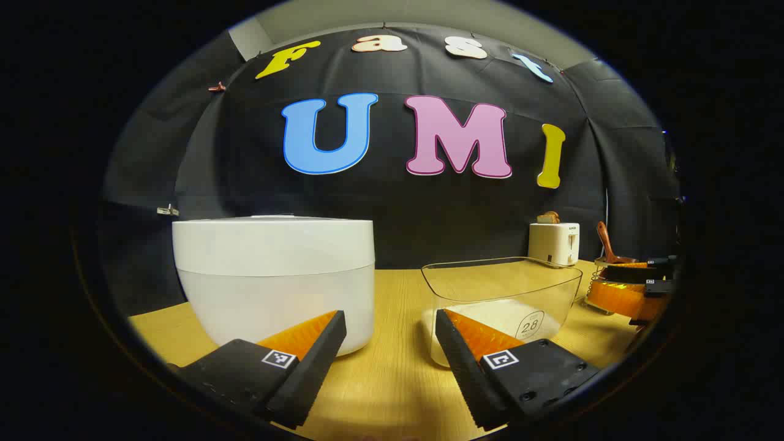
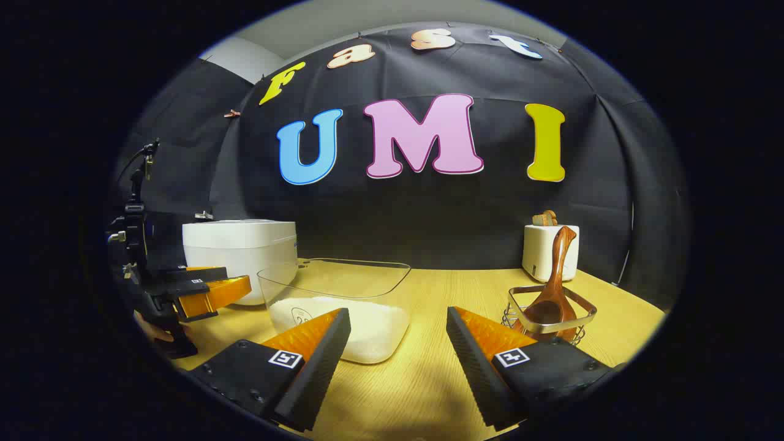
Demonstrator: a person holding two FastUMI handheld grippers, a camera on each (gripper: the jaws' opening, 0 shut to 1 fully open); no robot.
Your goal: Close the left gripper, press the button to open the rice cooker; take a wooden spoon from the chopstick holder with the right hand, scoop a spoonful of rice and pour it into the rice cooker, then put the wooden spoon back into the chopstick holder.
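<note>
Booth, start of run: I've got both tools hovering low over the wooden table, nothing in hand. Left gripper is spread apart, fingers empty, w/ the rice cooker just ahead-left, lid down. Right gripper is likewise released, empty; wooden spoon stands handle-up in the wire chopstick holder just ahead-right.

Risks as I judge them: task wants the left tool clenched before pressing, and it isn't yet; poke w/ splayed fingers and a tip may slip off or straddle the button. I can't find the button from this low angle, so aiming is guesswork. The clear rice container sits close beside the cooker; a careless swing could shove it and spill rice. The holder looks light; tugging the spoon at an angle could tip it. An overfull scoop would shed grains between container and cooker.

Count: 1 cooker, 1 rice container, 1 spoon, 1 holder, 1 toaster at back w/ bread in it, 2 grippers.
</note>
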